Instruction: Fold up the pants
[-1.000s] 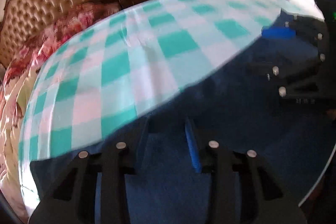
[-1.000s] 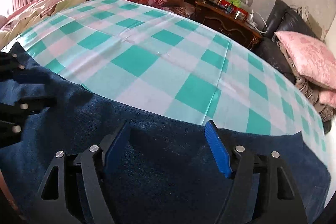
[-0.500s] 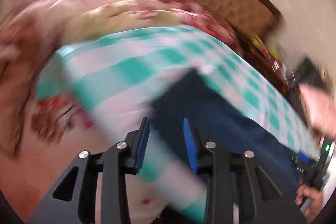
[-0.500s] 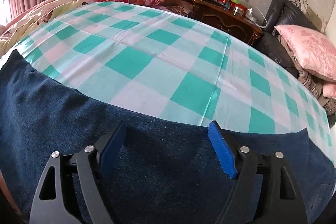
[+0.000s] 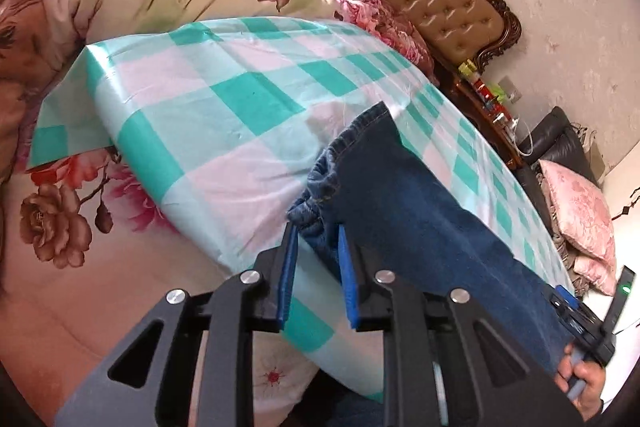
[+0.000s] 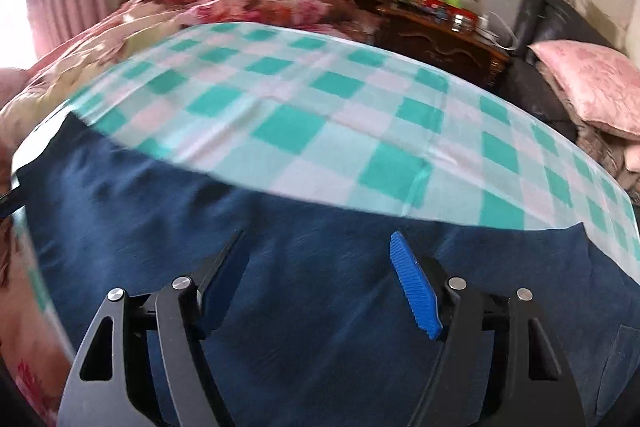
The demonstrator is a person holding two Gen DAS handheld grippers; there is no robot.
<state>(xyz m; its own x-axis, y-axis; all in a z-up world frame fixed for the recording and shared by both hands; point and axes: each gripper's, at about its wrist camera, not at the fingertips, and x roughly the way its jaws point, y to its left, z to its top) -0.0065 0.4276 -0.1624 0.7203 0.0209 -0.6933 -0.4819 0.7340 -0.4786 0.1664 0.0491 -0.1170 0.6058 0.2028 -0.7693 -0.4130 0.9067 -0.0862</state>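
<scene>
- Denim is what the job turns on: the pants (image 5: 420,211) are laid long across the checked sheet (image 5: 224,99), close to its near edge, with one end at the left and the length running off to the right.
- At the left, the left gripper (image 5: 314,259) is seen with its blue pads set close together on either side of the bunched, stitched end of the pants; cloth lies between the pads, but whether it is actually pinched cannot be told.
- That stitched end is judged the best place to be gripped: several layers are gathered there, so a firm, thick bite is offered and little slip is expected.
- In the middle, the cloth is seen flat with only shallow ripples; it is judged fairly heavy and soft, so sag is expected wherever it is lifted unsupported.
- To the right, the right gripper (image 6: 320,275) is held spread wide above the flat pants (image 6: 320,307), nothing caught in it.
- An edge or seam is judged a better hold there than the flat face, where a single layer would be hard to pick up.
</scene>
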